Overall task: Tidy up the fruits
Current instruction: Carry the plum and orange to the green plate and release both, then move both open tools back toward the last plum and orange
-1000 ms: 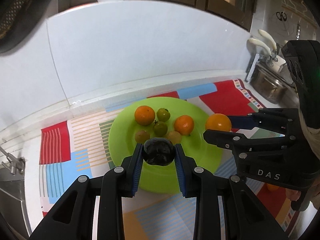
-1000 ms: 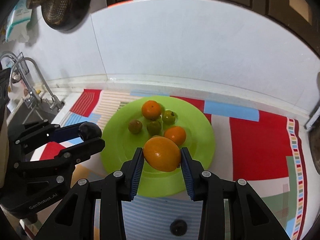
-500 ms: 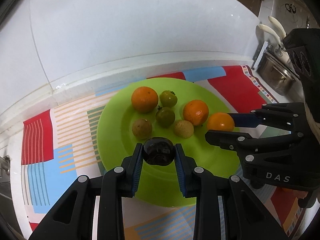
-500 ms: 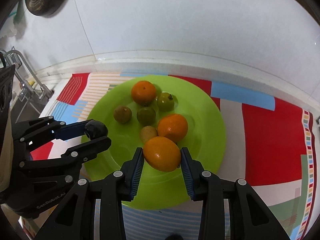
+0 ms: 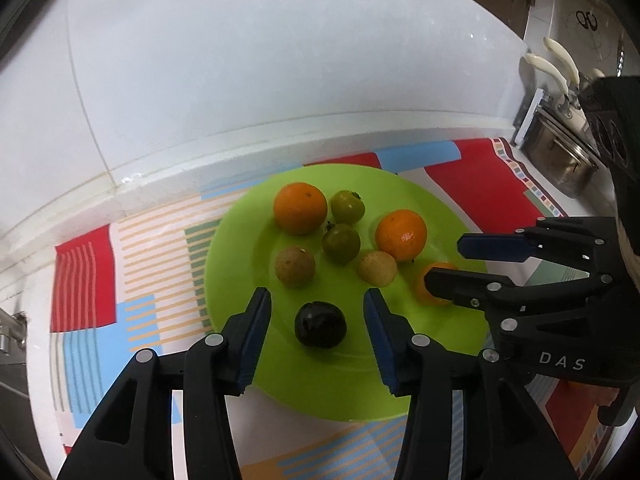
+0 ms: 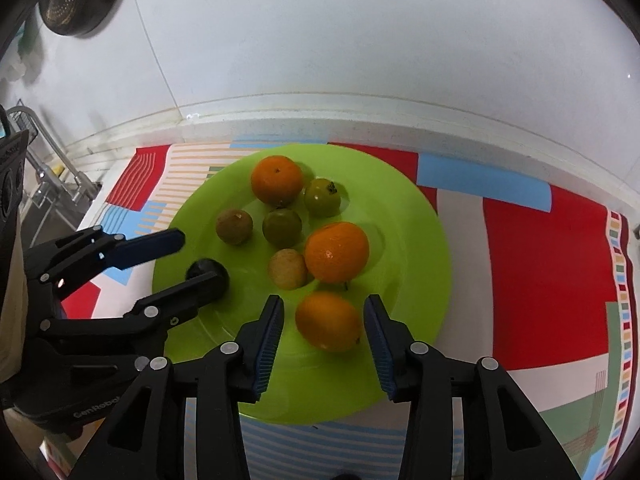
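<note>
In the left wrist view, the right tongs (image 5: 444, 262) cover most of a small orange citrus fruit (image 5: 423, 283) at four o'clock on the lime-green round plate (image 5: 240, 232). In the right wrist view, the left tongs (image 6: 192, 258) hide the lower half of a dark purple round fruit (image 6: 204, 268) at nine o'clock. The striped red, blue and white cloth (image 6: 540, 280) on the bench runs off the frame's lower edge. A steel pot (image 5: 560, 160) at two o'clock is partly hidden behind the right tongs' body.
</note>
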Demonstrator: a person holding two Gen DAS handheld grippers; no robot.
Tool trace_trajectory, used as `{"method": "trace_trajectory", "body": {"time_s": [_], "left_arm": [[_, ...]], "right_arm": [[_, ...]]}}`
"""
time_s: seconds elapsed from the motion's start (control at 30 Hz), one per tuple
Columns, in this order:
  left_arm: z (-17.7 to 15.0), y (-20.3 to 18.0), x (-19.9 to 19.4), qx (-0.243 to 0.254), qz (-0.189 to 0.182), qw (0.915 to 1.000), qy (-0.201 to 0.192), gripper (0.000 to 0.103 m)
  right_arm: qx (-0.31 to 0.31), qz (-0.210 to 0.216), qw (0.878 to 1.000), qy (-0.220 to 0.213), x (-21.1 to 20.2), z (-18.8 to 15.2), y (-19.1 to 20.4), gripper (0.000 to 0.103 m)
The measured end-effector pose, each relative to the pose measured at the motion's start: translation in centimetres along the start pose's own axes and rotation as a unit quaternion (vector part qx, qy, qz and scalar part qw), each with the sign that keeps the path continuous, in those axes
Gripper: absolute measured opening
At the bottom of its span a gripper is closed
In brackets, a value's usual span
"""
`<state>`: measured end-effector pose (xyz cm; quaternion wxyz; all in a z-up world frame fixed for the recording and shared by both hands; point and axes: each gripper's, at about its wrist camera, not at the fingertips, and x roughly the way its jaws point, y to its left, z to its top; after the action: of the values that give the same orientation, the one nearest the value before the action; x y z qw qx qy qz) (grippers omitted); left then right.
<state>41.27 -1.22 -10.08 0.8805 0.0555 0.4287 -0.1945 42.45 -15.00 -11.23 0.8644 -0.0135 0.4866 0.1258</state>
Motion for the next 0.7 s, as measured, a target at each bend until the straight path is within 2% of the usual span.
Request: {"method": "trace_trajectory", "body": {"time_s": [0.23, 0.57, 0.7], "left_arm": [[-0.1, -0.8, -3.3, 0.011, 0.011, 0.9995, -0.026, 0.051], [-0.4, -3.0, -8.8, 0.020, -0.009, 0.9973, -0.070, 0.057], [-0.9, -4.2, -10.8, 0.034, -0.009, 0.9955, -0.088, 0.059]], "right_arm": [[0.002, -0.009, 0.999, -0.038, -3.2, -0.8, 0.4, 0.043], [0.011, -0.019, 0.995, -0.098, -9.7, -3.2, 1.0, 0.043], [0.016, -0.031, 0.992, -0.123, -12.3, -4.6, 1.1, 0.050]]}}
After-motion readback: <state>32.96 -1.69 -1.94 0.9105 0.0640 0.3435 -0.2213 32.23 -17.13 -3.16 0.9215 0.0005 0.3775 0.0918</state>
